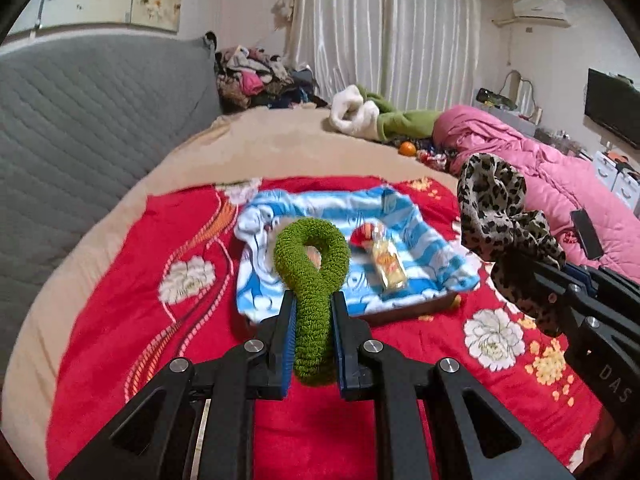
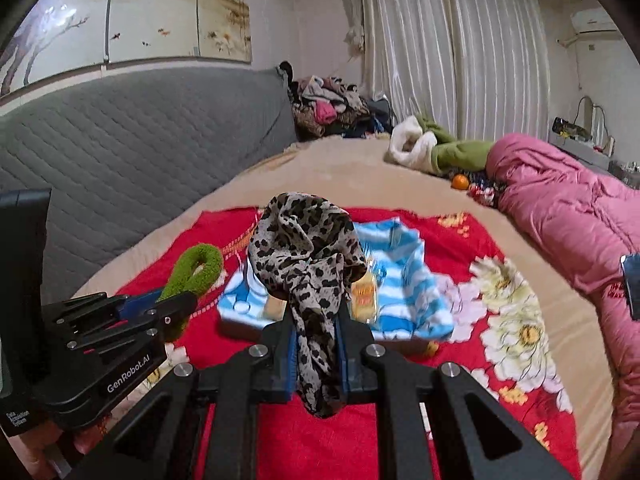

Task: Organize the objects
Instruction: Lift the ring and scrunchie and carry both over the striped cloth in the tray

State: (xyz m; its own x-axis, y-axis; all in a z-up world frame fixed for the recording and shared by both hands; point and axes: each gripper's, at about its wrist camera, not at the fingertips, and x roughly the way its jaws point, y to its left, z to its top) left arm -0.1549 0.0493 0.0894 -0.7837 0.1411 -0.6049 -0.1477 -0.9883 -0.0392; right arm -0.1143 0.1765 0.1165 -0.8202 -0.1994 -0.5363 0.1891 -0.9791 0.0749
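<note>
Green terry scrunchie [image 1: 310, 300] is pinched between the closed fingers of the left gripper [image 1: 313, 300], its loop standing above the red floral blanket [image 1: 120, 280]. To its right, the right gripper [image 2: 316, 316] has its fingers closed on a leopard-print scrunchie [image 2: 306, 248], which hides part of the box behind. That box, lined with a blue-and-white striped cloth [image 1: 420, 240], lies just beyond on the blanket and holds a small clear packet [image 1: 388, 264]; its other contents are blurred. The bed has a grey quilted headboard [image 1: 100, 120] at left, a clothes pile [image 1: 252, 76] at the far side, white curtains [image 1: 384, 32] behind, and a pink quilt [image 1: 540, 168] at right.
</note>
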